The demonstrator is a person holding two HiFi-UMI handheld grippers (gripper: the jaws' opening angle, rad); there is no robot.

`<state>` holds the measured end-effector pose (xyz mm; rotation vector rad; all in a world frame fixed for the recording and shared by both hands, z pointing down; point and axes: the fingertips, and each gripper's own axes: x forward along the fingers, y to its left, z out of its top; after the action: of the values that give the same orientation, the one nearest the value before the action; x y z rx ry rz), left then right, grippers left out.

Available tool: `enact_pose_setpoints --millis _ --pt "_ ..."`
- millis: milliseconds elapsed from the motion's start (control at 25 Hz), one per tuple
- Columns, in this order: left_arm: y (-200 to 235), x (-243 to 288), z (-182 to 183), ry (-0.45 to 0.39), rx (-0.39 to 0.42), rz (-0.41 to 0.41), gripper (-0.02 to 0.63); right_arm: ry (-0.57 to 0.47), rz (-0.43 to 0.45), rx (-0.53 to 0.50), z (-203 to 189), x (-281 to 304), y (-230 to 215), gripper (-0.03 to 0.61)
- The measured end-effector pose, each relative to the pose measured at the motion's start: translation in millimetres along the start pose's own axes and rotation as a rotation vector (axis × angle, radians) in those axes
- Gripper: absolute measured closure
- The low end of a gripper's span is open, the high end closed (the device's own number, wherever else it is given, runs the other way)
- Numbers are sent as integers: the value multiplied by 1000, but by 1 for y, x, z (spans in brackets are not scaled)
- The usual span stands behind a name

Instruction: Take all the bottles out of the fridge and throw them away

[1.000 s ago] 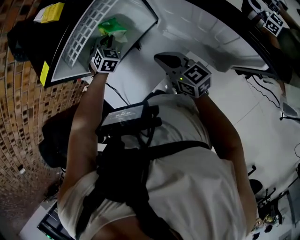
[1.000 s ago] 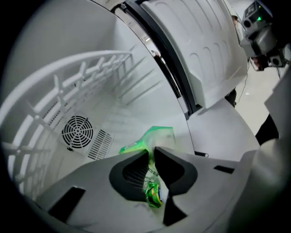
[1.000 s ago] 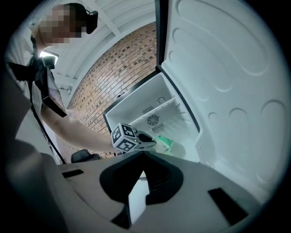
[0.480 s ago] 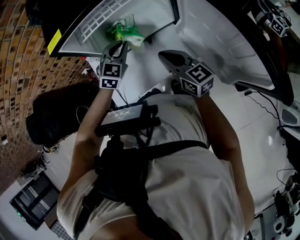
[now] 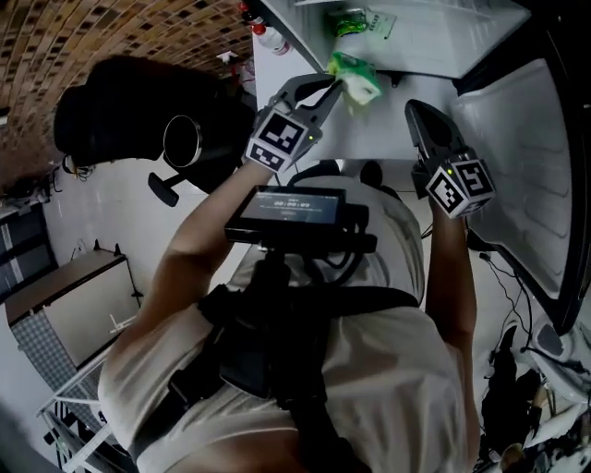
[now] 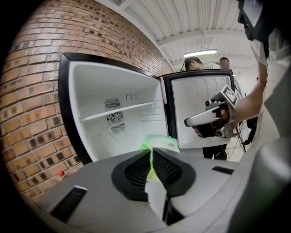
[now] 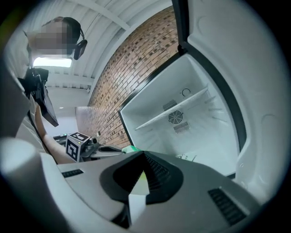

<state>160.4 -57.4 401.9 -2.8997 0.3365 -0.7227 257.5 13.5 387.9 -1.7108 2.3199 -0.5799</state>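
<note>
Left gripper (image 5: 334, 81) has jaws pinched narrow, and they have just been closing, pads clamped on the crumpled green bottle (image 5: 358, 81). In the left gripper view the bottle pokes out at 12 o'clock past the tips, in front of the open fridge (image 6: 104, 127). The left forearm reaches up towards 12 o'clock. Right gripper (image 5: 416, 109) sits at 3 o'clock of the bottle, just beside it. Its jaws are together with nothing between them, arm raised level. Another green thing (image 5: 355, 20) lies inside the fridge.
</note>
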Motion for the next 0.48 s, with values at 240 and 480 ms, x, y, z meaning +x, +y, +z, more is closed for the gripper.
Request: enact_pose_setpoints --millis 240,480 --pt "9 -39 -7 -76 -112 58 597 44 103 -16 0 33 28 574" --pt "11 -66 -19 -94 -154 120 598 74 181 -25 -9 47 47 574"
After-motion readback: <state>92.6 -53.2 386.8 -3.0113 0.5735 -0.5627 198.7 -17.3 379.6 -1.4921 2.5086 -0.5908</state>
